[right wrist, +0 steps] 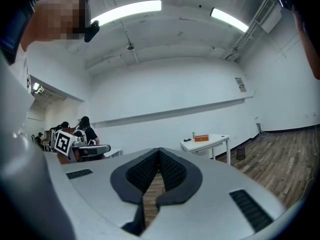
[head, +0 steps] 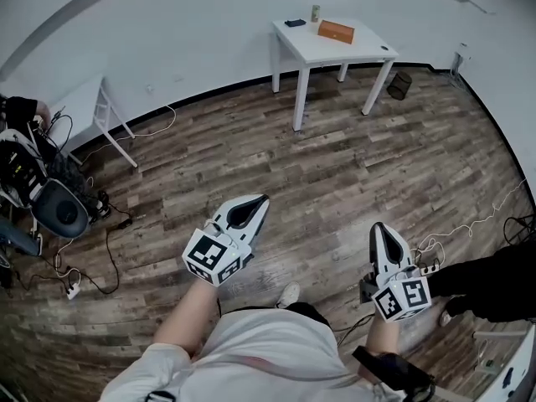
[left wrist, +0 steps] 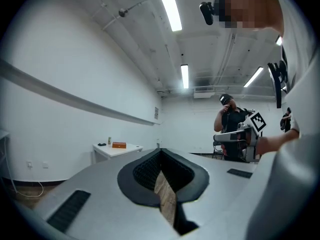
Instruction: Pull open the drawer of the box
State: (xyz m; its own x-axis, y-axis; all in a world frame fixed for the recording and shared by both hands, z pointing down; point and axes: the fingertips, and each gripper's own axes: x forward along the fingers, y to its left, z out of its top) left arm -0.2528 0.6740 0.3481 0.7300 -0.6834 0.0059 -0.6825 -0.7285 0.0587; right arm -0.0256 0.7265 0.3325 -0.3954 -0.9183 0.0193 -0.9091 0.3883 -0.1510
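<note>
- where we're at: the box (head: pixel 336 31) sits on the white table (head: pixel 311 50) at the far side of the room, well apart from us; we're on the near side with both tools held low over the wood floor (head: pixel 335 174); by our read the task hasn't started
- the left gripper (head: pixel 251 209) has its jaws closed on nothing, just a sliver of floor showing between them; the right gripper (head: pixel 380 233) is the same, closed and empty; arrive at the box like that and we'd only bump the drawer front, so the jaws need to open before we go for the pull
- the box looks small and light, and nothing seems to pin it down; our guess is a one-handed tug drags the whole box toward the table edge instead of sliding the drawer out; the other gripper should probably brace the body
- from here we can't tell which face carries the drawer, or whether it has a knob; picking the wrong side means wasted grabs or a slip
- a dark flat thing (head: pixel 295 23) and a small can (head: pixel 316 12) sit left of the box on the tabletop; a sloppy sweep could tip the can
- a pile of dark gear and cables (head: pixel 60 208) lies on the floor at the left; it's a trip risk if we drift that way walking over
</note>
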